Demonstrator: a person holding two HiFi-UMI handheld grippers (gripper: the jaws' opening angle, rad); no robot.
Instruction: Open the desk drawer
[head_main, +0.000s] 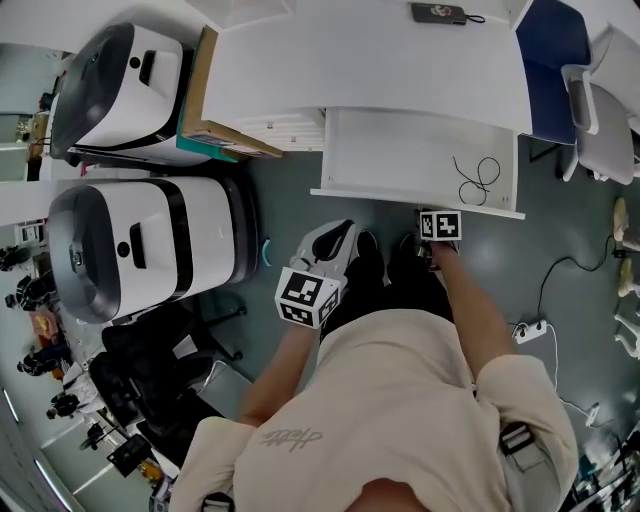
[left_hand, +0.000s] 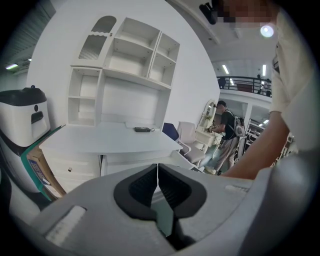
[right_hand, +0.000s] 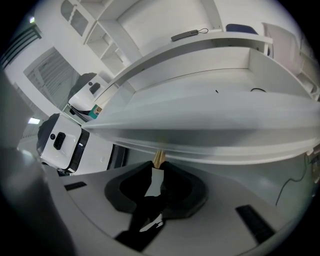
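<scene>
White desk drawer (head_main: 400, 150) stands open

Head view: from above the person's shoulders, facing steeply down on the desk (head_main: 350, 60) top, the drawer (head_main: 400, 150) and the floor; fairly far off.
Left gripper view: low and back from the desk, facing roughly level at it (the whole desk and its shelf unit (left_hand: 125, 70) fit in).
Right gripper view: very near, just under the drawer's front edge, tilted and looking up along it.
Shared: the desk top with a dark device (head_main: 438, 13) on it shows in all three.
</scene>
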